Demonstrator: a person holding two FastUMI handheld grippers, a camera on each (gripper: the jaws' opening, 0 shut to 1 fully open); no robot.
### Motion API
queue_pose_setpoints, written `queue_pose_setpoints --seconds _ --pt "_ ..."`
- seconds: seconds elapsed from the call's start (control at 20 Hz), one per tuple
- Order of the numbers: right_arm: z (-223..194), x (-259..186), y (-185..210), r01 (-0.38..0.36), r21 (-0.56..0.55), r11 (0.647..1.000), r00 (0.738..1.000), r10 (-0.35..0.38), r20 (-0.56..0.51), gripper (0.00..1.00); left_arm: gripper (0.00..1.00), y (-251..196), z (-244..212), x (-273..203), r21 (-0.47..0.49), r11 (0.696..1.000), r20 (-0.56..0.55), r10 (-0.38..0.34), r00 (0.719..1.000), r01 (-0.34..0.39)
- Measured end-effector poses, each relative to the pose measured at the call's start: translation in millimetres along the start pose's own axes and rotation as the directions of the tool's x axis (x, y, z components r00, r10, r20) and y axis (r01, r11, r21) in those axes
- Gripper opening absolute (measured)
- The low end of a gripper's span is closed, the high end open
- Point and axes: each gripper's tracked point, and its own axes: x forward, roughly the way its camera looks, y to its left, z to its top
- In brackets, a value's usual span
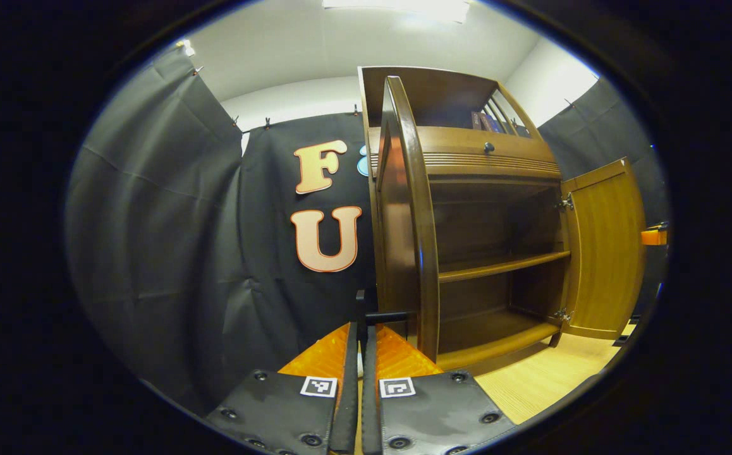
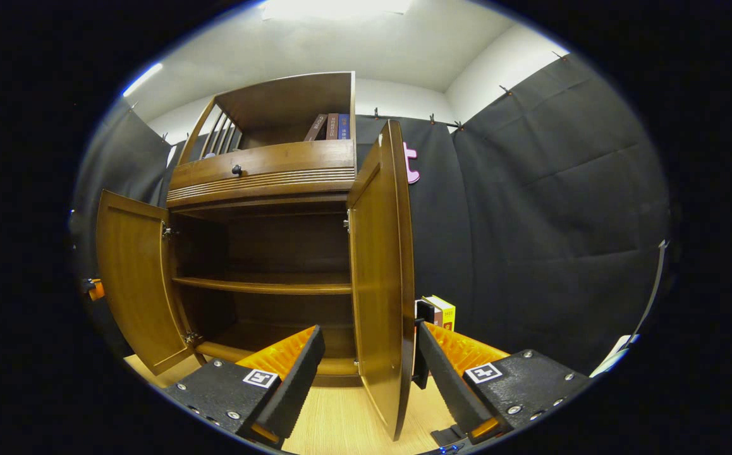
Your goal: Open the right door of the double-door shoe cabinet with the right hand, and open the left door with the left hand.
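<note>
The brown wooden shoe cabinet (image 1: 499, 208) stands with both doors swung out. In the left gripper view the left door (image 1: 407, 221) is edge-on in front of me. Its black handle (image 1: 386, 315) runs down between the fingers of my left gripper (image 1: 361, 363), which is shut on it. The right door (image 1: 606, 246) stands wide at the far side. In the right gripper view my right gripper (image 2: 369, 379) is open and straddles the free edge of the right door (image 2: 382, 265). That door's black handle (image 2: 418, 354) sits just inside the right-hand finger (image 2: 445, 373). The left door (image 2: 132, 278) hangs wide.
Two bare shelves (image 2: 265, 285) show inside the cabinet. Above them is a drawer with a dark knob (image 2: 236, 169), and books (image 2: 328, 126) stand on top. A small box (image 2: 442, 311) sits on the light wood floor (image 2: 334, 417) right of the cabinet. Black cloth walls close in on both sides.
</note>
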Motion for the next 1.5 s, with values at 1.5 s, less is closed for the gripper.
queue_pose_setpoints --seconds 1.5 --pt "2 21 -6 -0.041 -0.004 0.999 0.999 0.041 0.022 0.99 0.13 -114 16 -1 -0.157 0.982 -0.06 0.092 0.994 -0.101"
